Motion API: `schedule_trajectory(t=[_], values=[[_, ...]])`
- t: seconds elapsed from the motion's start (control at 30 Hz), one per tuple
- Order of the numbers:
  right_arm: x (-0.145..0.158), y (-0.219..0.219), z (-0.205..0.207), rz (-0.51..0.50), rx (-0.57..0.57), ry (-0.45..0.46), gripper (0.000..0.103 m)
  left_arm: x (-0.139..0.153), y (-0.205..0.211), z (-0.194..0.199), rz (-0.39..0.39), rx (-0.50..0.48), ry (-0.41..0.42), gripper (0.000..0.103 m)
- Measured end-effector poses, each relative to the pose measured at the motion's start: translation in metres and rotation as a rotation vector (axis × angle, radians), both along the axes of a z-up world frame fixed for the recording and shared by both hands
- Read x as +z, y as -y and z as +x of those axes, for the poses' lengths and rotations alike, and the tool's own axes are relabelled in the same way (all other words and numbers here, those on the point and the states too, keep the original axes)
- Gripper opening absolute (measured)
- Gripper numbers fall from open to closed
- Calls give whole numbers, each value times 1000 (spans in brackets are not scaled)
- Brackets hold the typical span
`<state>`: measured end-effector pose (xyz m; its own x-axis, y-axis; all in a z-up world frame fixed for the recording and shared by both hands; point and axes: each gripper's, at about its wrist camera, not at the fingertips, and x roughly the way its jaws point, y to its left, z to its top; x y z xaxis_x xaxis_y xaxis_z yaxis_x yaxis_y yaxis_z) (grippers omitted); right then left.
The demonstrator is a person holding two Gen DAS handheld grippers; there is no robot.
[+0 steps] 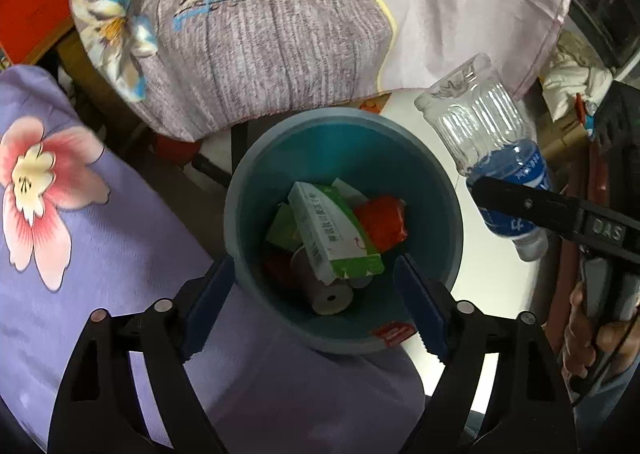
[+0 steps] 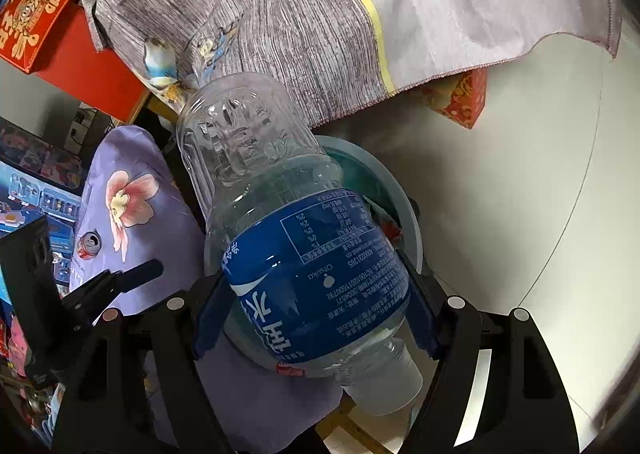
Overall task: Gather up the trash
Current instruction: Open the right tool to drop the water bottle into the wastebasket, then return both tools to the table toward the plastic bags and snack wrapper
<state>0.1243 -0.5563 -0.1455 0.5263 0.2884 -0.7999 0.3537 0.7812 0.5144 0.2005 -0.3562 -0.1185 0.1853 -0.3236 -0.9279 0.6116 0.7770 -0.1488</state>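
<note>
The right gripper (image 2: 316, 306) is clamping a clear plastic bottle (image 2: 296, 238) across its blue label, one blue pad on each side. In the right wrist view the bottle is filling the centre of the frame, base pointing up and away, white cap toward the bottom. In the left wrist view the same bottle (image 1: 486, 141) is hanging at the right of the frame, beside and above the rim of a teal bin (image 1: 448, 189) that is sitting at centre.

The left gripper (image 1: 316, 306) is standing wide with nothing between its pads, its jaws straddling the near rim of the bin.

Handling judgement: the bottle is looking empty, so it is likely light. The thin ribbed wall is likely flexing under pressure and slick where bare. The labelled waist is the sounder place to hold, being less ribbed.

Already lying in the bin: a white and green carton (image 1: 332, 234), a red wrapper (image 1: 382, 221) and a paper roll (image 1: 332, 296).

Writing: the bottle label is carrying large white Chinese characters, a nutrition table, fine print and a small word that may read "Otsuka"; all is appearing upside down. The carton's print is too small to read. A red box (image 2: 34, 17) at upper left of the right wrist view is bearing gold Chinese characters.
</note>
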Motion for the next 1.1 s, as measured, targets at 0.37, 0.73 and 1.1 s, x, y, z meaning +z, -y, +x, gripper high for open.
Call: schedule_trajectory(t=[0.37,0.73,1.1], values=[[-19,-7,5,12,-5,-63,72,7,-22,-4,-22,38,3,90],[-6,-22,2,-4,11,-60,75,15,-50,-16,-38,85,12,91],[17,-62,-3,-20,42,-51,75,33,-105,-32,-71,158,37,92]])
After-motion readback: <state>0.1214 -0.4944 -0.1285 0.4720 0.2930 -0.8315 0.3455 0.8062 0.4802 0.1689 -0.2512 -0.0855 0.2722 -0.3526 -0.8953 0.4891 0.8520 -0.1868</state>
